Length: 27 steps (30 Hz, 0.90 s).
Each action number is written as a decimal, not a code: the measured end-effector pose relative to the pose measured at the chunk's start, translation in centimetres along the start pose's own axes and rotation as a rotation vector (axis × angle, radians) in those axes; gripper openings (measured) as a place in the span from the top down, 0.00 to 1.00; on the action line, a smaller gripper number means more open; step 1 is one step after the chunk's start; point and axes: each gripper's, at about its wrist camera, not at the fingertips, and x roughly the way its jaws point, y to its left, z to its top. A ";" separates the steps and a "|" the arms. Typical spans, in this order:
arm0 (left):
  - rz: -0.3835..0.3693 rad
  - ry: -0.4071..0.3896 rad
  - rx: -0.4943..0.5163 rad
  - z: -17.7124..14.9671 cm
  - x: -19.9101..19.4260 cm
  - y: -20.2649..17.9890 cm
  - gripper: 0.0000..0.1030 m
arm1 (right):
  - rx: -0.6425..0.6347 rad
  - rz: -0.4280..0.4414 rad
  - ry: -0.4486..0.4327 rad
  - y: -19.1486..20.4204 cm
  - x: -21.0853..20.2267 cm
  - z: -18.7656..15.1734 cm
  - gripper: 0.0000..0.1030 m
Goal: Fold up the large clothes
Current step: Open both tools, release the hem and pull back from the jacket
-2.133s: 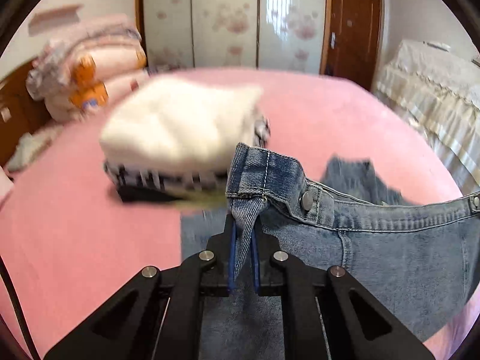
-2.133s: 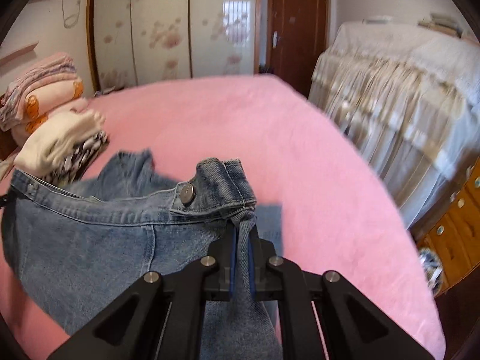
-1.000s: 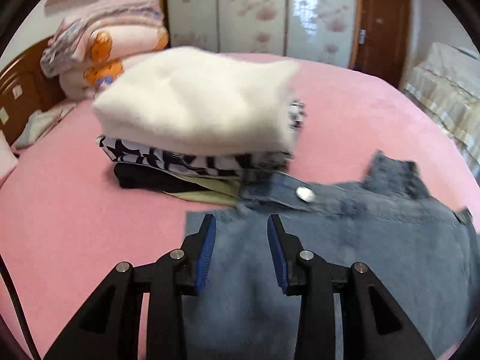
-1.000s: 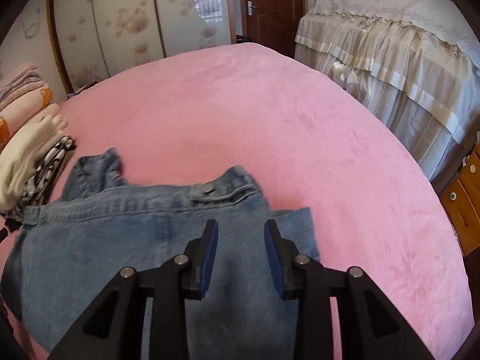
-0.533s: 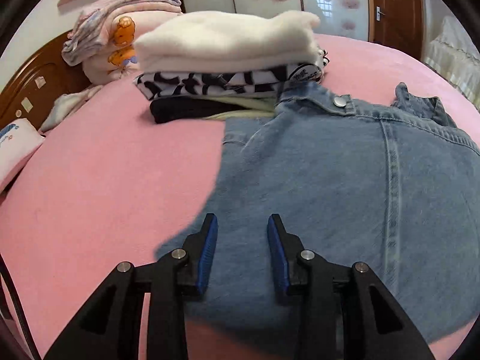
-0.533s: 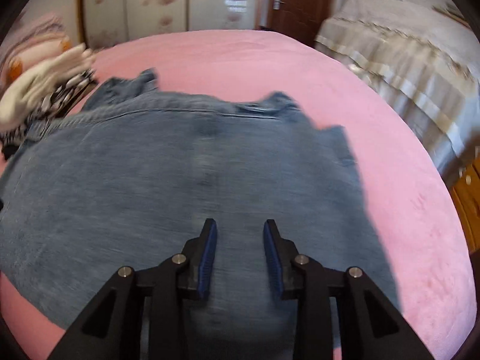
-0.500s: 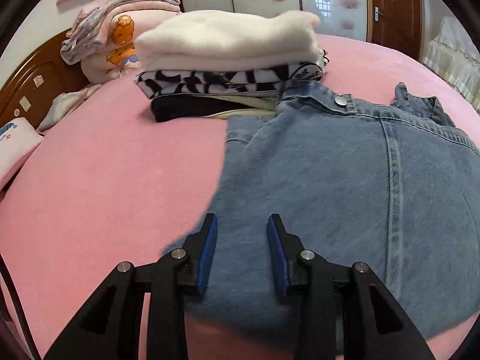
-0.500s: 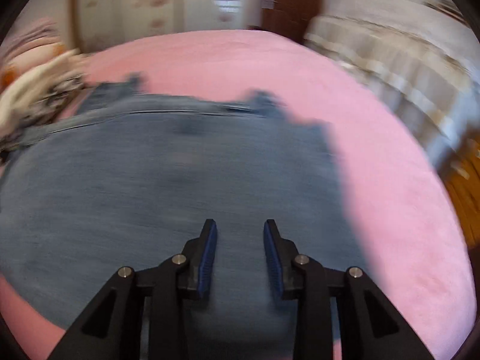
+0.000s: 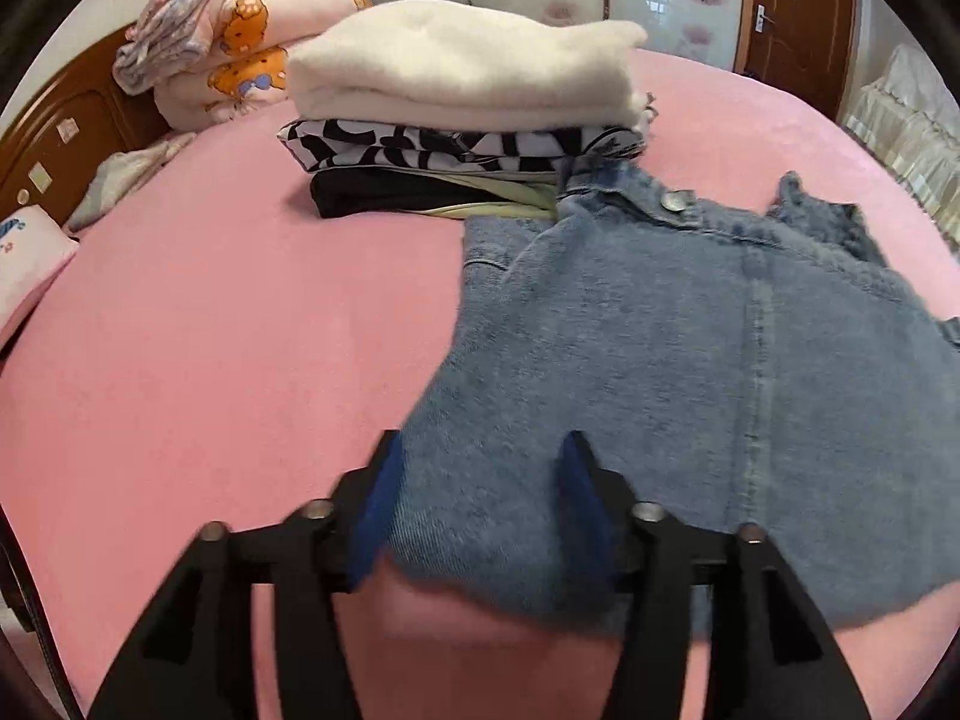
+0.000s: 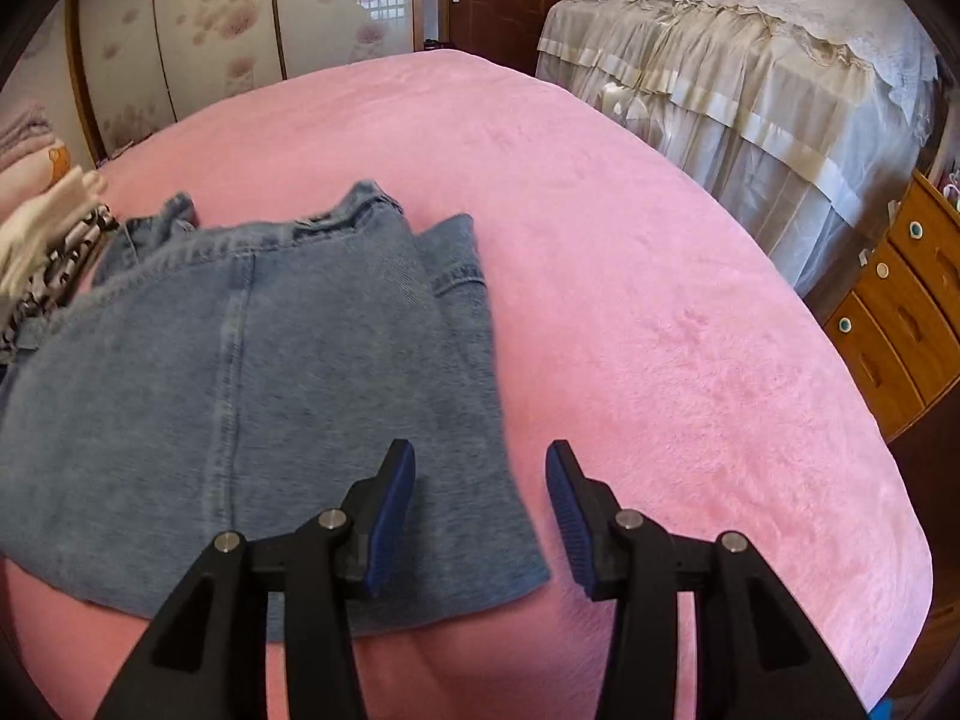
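Both tongs, left (image 9: 477,498) and right (image 10: 480,510), are opening, gripping nothing, low over the denim's (image 9: 690,372) near hem, which lies under their tips. They've dropped the waistband, so that fold's laid; another looks due.

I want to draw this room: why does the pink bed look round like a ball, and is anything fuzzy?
Left wrist view: the fisheye lens bulges the pink bed and darkens the corners; the denim garment looks slightly soft. Right wrist view: same bulge, sharper denim, door bent.

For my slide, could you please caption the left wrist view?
Left gripper opening over folded denim on a pink bed, beside stacked clothes.
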 end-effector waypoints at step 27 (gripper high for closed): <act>-0.205 0.106 0.066 -8.5 -12.9 -3.7 0.22 | -0.122 0.170 0.016 8.9 -12.6 -8.3 0.53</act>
